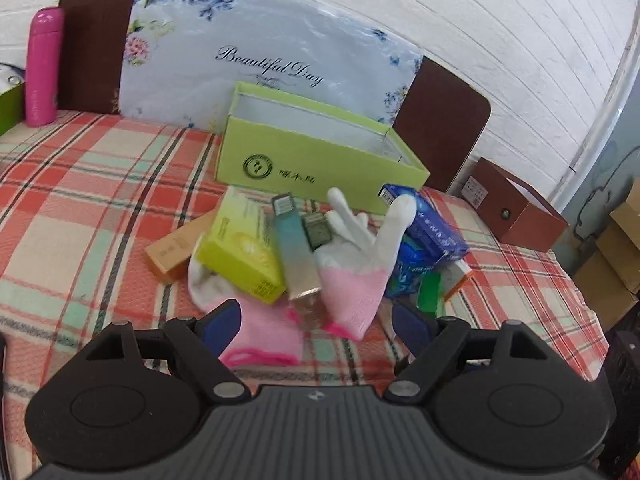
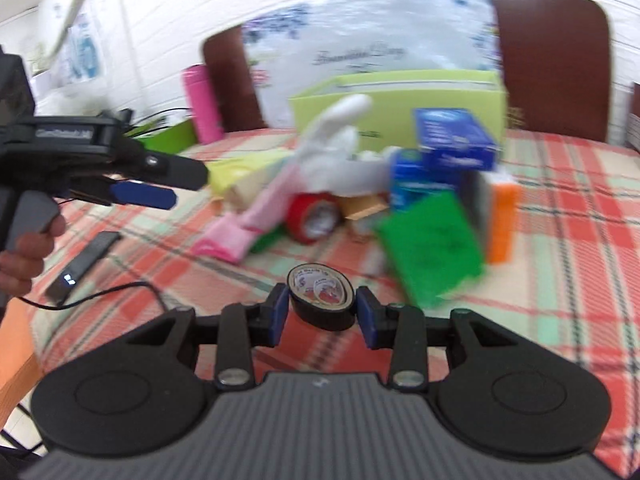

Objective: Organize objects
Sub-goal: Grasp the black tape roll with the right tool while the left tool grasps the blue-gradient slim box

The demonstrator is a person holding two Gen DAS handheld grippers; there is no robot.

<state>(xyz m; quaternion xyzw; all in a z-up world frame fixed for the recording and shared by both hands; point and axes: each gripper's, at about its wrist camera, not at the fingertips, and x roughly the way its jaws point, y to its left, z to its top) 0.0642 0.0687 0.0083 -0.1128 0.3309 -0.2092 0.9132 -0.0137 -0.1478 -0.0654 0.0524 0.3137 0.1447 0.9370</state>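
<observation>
Gripping a black tape roll (image 2: 321, 297) snug in the right claw (image 2: 322, 312), left claw (image 1: 316, 322) spread wide with nothing held, pink-and-white glove (image 1: 354, 268) at its 12 o'clock, green box (image 1: 320, 160) further back on the plaid surface (image 1: 80, 200)

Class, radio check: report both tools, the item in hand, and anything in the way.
Right tool shut on black tape roll. Left tool open, empty, over pink glove. Green box open behind the clutter.

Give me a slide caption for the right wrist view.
Right gripper clamps a black tape roll above the plaid tablecloth, facing cluttered items and a green box.
</observation>
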